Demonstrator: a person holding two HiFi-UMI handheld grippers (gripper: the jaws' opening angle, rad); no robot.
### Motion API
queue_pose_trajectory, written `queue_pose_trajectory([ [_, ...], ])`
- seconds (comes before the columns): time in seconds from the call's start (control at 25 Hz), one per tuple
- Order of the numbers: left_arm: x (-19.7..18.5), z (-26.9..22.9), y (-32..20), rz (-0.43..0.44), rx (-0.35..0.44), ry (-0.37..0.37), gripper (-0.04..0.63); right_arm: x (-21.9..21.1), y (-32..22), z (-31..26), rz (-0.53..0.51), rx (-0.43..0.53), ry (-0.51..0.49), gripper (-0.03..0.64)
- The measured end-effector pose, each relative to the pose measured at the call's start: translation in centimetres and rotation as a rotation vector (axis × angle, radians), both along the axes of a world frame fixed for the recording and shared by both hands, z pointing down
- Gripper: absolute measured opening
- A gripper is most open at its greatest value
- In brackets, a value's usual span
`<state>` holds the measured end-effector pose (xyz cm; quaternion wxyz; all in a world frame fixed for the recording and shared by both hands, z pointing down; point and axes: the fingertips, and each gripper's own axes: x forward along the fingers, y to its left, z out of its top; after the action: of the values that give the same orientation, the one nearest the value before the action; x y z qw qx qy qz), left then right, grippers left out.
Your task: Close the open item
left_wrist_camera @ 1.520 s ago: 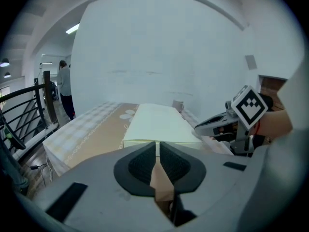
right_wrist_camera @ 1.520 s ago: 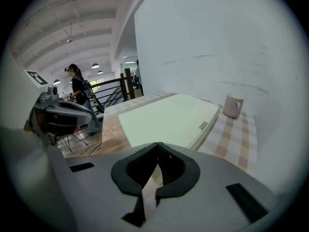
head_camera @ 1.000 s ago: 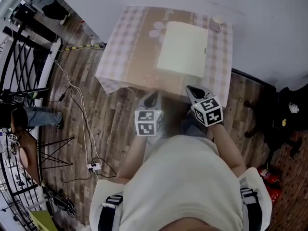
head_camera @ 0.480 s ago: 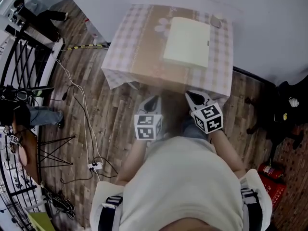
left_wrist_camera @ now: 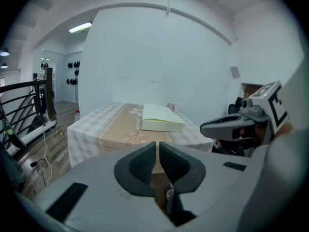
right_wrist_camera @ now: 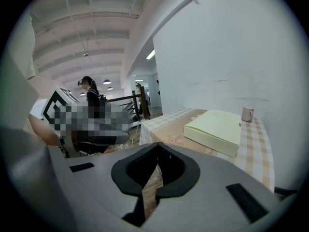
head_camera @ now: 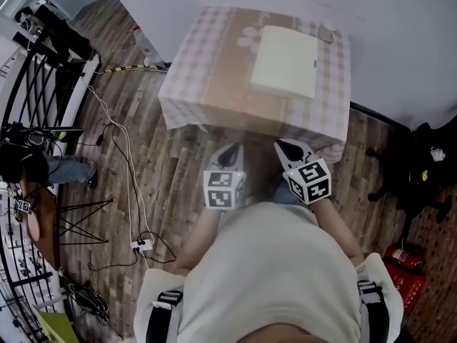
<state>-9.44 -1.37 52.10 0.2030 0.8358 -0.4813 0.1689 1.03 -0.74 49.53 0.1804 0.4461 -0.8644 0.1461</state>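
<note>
A pale yellow-green flat box (head_camera: 285,61) lies with its lid down on the checked tablecloth of a small table (head_camera: 207,77); it also shows as the box (left_wrist_camera: 161,120) and the box (right_wrist_camera: 217,129) in the gripper views. Both grippers hang close to the person's body, well short of the table's near edge. My left gripper (head_camera: 230,152) is shut with nothing between its pads, its tips (left_wrist_camera: 158,146) touching. My right gripper (head_camera: 288,148) is likewise shut and empty, tips (right_wrist_camera: 157,146) together. From the left gripper view the right gripper (left_wrist_camera: 227,126) sits to the side.
A small cup (head_camera: 327,33) stands at the table's far right corner, beside the white wall. Cables and a power strip (head_camera: 141,246) lie on the wooden floor at left near a black railing (head_camera: 28,91). A red extinguisher (head_camera: 401,263) is at the lower right.
The table and box have shifted up and to the right in the head view and look smaller. Both grippers stay shut near the body.
</note>
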Motion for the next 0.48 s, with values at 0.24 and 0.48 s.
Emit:
queue_pose_trajectory([
  [0.24, -0.42, -0.15, -0.19, -0.009, 0.014, 0.003, 0.021, -0.53, -0.35, -0.25, -0.011, 0.012, -0.003, 0.0],
  [0.48, -0.25, -0.21, -0.07, -0.003, 0.008, 0.01, 0.021, -0.26, -0.72, -0.91, 0.008, 0.039, -0.007, 0.0],
])
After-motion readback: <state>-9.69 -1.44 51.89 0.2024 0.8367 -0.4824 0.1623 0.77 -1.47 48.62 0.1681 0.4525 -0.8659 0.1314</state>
